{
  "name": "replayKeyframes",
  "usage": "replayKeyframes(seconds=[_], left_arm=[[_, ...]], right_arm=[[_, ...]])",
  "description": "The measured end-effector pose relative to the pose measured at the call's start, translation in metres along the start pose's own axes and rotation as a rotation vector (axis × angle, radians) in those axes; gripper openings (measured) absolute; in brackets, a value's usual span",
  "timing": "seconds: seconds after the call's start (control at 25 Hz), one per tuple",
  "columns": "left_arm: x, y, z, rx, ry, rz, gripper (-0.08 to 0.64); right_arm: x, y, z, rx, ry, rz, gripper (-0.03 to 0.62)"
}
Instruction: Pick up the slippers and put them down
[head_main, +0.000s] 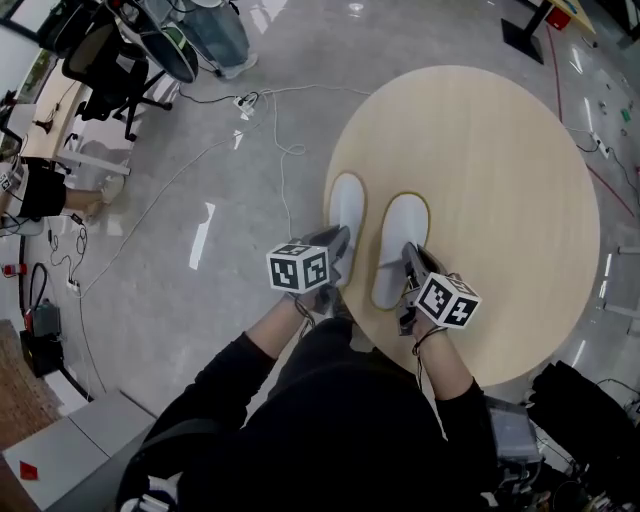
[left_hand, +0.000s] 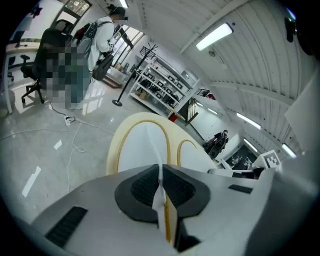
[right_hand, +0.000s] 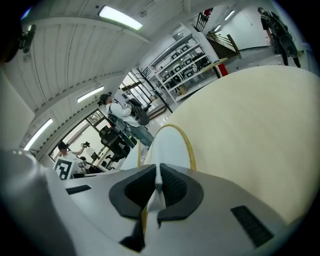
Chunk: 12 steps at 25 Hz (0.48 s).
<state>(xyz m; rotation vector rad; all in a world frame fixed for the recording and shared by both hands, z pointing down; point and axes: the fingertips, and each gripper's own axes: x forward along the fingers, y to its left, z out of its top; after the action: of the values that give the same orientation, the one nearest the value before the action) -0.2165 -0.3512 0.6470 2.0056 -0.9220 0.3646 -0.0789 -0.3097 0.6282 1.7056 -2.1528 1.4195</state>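
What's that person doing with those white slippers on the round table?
A person holds a tool in each hand. The left tool is shut on the near end of the left slipper, and the right tool is shut on the near end of the right slipper. The slippers sit side by side, at the near edge of the round wooden table. Whether they fully rest on it is hard to tell.

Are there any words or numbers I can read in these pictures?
No words or numbers can be read.
Left cube and right cube: black-and-white squares, no letters.
Left slipper and right slipper: plain white, no label showing.
Shelves: too small to tell.
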Motion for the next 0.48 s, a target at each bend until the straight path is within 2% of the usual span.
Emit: replayKeyframes(seconds=[0.16,0.32,0.48], left_arm=[[0.027,0.030,0.000,0.032,0.066,0.043,0.029],[0.046,0.037,-0.005,0.028,0.113,0.008,0.029],[0.058,0.037,-0.014,0.081,0.157,-0.004,0.034]], right_arm=[[0.047,-0.010,-0.016,0.022,0.049,-0.020,0.025],[0.079,-0.016,-0.025,0.063,0.058,-0.035,0.025],[0.091,-0.018,-0.036,0.084,0.083,-0.012,0.026]])
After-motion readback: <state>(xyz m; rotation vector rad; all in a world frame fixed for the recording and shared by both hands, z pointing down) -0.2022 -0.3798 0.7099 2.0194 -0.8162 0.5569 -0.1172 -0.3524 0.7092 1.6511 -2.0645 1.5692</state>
